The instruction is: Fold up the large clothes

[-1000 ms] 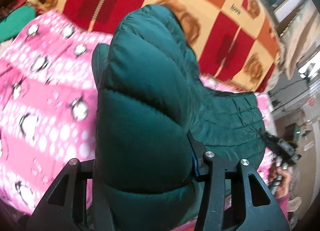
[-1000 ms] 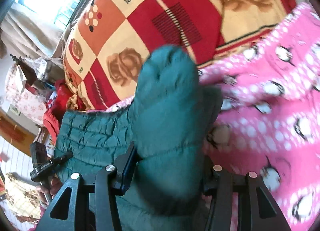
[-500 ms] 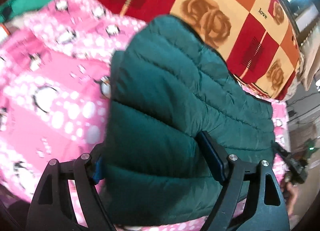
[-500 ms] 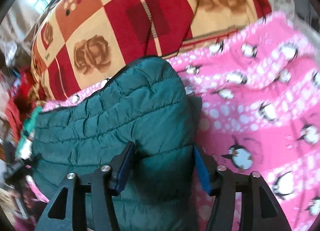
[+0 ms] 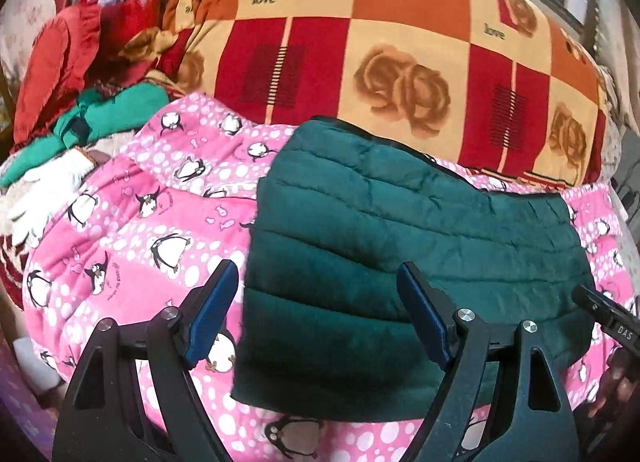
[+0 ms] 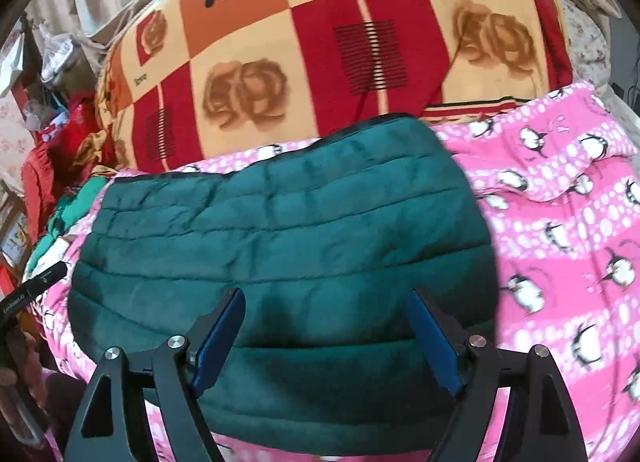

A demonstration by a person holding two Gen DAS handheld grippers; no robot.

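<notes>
Jacket (image 5: 400,246) released; "love" blanket (image 5: 360,42) behind.

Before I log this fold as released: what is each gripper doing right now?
Left gripper: open, jaws just widened, holding nothing, above the green puffer jacket.
Right gripper: open, jaws just widened, holding nothing, jacket lying free beneath it.

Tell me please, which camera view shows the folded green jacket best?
The right wrist view: the green jacket lies nearly centred there, with both side edges and its far edge visible on the pink blanket. The left wrist view shows the jacket off to the right, its right edge partly behind the other gripper.
</notes>
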